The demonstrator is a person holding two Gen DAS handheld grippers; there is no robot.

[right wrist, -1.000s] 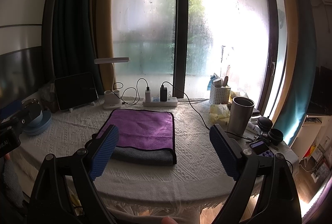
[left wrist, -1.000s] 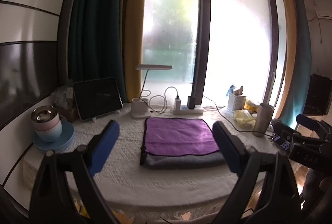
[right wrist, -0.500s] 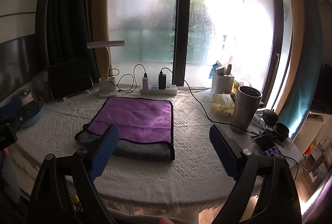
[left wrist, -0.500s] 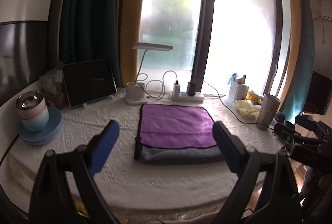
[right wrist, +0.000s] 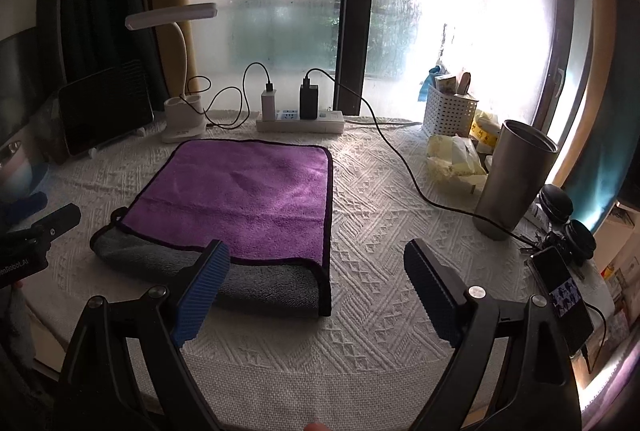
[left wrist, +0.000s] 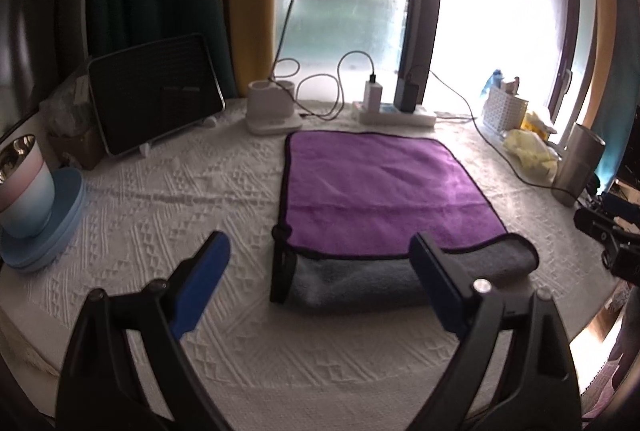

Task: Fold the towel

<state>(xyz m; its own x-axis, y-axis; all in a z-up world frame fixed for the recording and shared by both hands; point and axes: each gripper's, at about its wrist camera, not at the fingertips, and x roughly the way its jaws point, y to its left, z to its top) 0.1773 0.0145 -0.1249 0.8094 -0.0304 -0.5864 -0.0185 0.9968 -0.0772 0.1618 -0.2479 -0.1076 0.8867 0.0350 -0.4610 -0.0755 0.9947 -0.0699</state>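
Observation:
A purple towel (left wrist: 376, 191) with black trim and a grey underside lies on the white textured tablecloth (left wrist: 160, 199), folded once with the grey fold at its near edge. It also shows in the right wrist view (right wrist: 248, 199). My left gripper (left wrist: 320, 287) is open and empty, hovering just in front of the towel's near left corner. My right gripper (right wrist: 316, 287) is open and empty, hovering at the towel's near right corner. Each gripper shows at the edge of the other's view.
Behind the towel stand a desk lamp (left wrist: 272, 111), a power strip (right wrist: 300, 119) with chargers and cables, and a tablet (left wrist: 156, 95). A cup on a blue plate (left wrist: 28, 199) is at left. A steel tumbler (right wrist: 516, 179), white basket (right wrist: 450, 111) and phone (right wrist: 560, 291) are at right.
Both grippers have moved forward and down toward the towel's near edge. The towel has not moved.

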